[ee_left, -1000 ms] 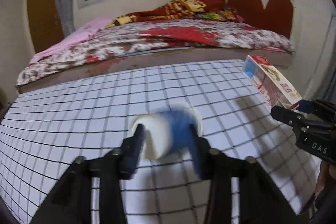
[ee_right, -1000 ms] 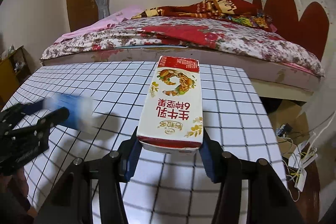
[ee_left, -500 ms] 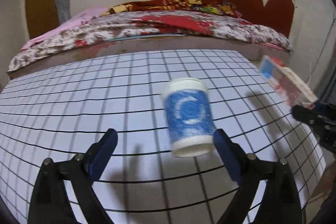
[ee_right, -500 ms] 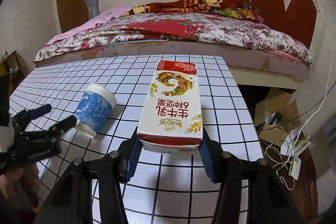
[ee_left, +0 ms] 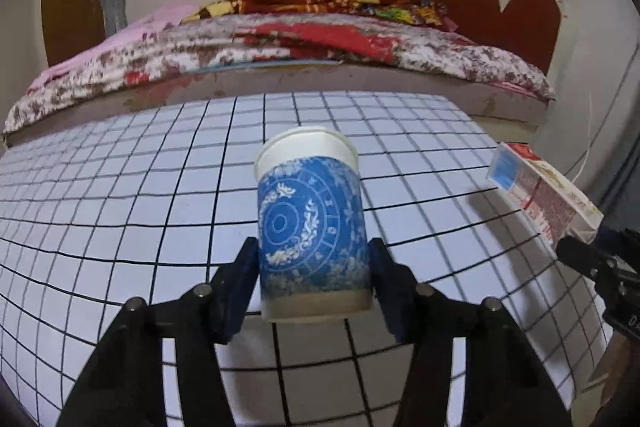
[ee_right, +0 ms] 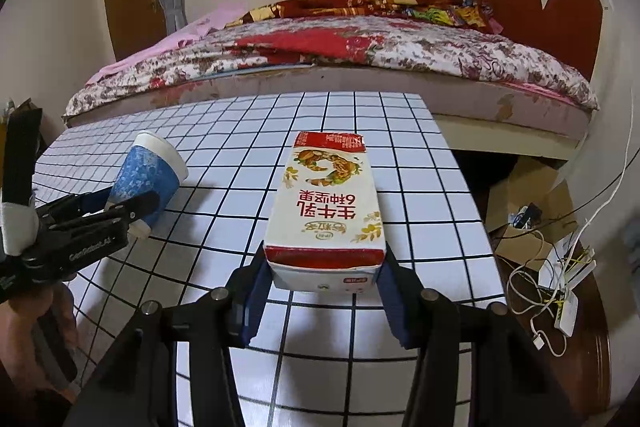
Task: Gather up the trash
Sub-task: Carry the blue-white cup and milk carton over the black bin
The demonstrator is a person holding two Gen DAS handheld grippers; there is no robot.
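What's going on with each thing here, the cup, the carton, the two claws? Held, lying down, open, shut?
Paper cup: clamped near its base between the left claw's fingers, held above the table, tilted.
Milk carton: gripped at one end by the right claw, stretching forward over the table.
Left gripper: shut on the cup.
Right gripper: shut on the carton.
Checked table: nothing else seen on it.
Bed: covered, blankets rumpled.
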